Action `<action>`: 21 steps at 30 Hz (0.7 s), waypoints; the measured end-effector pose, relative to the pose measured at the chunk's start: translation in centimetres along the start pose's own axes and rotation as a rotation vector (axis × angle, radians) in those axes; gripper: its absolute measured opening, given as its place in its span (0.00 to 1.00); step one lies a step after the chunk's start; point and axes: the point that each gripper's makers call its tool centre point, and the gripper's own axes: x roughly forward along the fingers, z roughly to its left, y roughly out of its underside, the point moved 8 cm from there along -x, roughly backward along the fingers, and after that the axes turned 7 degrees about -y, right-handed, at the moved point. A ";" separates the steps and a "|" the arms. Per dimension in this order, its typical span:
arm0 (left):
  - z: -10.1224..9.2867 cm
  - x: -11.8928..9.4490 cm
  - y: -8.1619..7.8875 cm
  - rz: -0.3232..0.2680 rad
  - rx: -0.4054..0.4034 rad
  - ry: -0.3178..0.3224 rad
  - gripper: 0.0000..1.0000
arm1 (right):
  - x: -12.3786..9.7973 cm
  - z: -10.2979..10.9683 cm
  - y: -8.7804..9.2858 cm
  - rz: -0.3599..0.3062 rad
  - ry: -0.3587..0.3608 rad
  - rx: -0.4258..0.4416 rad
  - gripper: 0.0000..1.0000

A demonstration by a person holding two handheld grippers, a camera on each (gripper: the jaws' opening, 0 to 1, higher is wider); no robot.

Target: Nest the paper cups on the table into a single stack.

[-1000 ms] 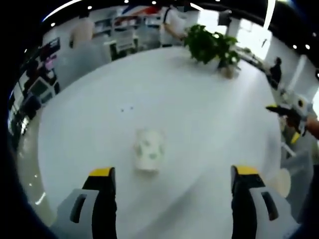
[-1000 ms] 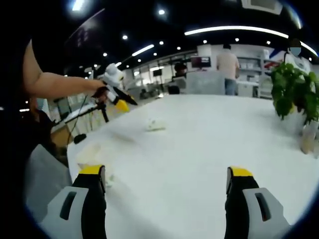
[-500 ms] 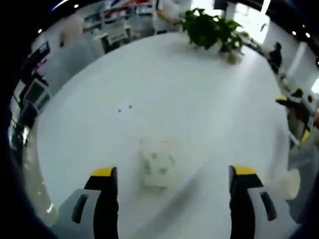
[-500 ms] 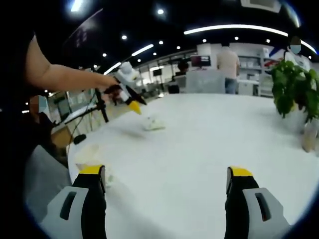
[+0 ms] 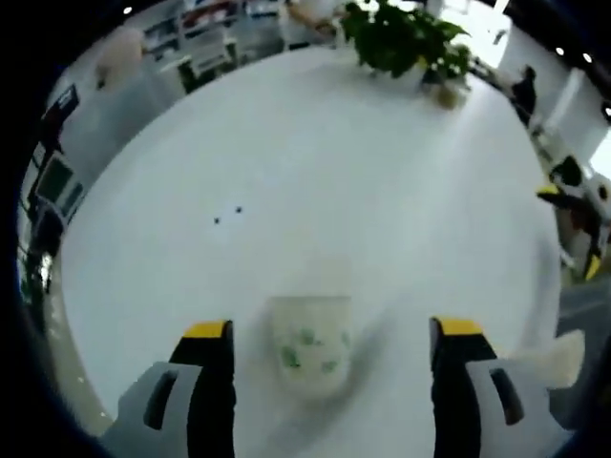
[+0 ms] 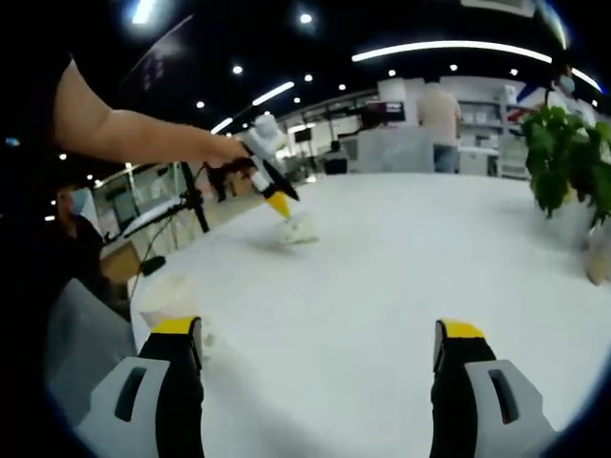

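While both grippers are held with jaws spread and gripping nothing, the white green-patterned paper cup [image 5: 308, 353] is seen on the round white table [image 5: 315, 181], between the left gripper [image 5: 325, 348] jaws.

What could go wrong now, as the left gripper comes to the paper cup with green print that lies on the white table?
1. The cup lies on its side between the open jaws of the left gripper; a shut off centre may roll it away or crush its thin wall.
2. The second cup stands close to the table edge, near the right gripper; a nudge could push it off.
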 end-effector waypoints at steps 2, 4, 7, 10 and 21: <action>-0.3 0.6 0.1 0.016 -0.009 0.019 0.76 | 0.1 0.0 0.1 0.000 0.000 0.003 1.00; -0.3 1.1 0.1 0.026 -0.004 0.026 0.70 | 0.3 0.0 0.3 0.002 -0.002 0.005 1.00; -0.4 2.0 0.0 0.036 -0.013 0.034 0.67 | 0.4 0.0 0.4 -0.001 -0.001 0.012 1.00; -0.1 2.7 0.2 0.062 -0.021 0.028 0.64 | 0.5 0.1 0.5 -0.004 0.002 0.018 1.00; 0.8 5.2 0.6 0.140 -0.053 0.014 0.55 | 0.3 0.0 0.9 -0.006 0.009 0.028 1.00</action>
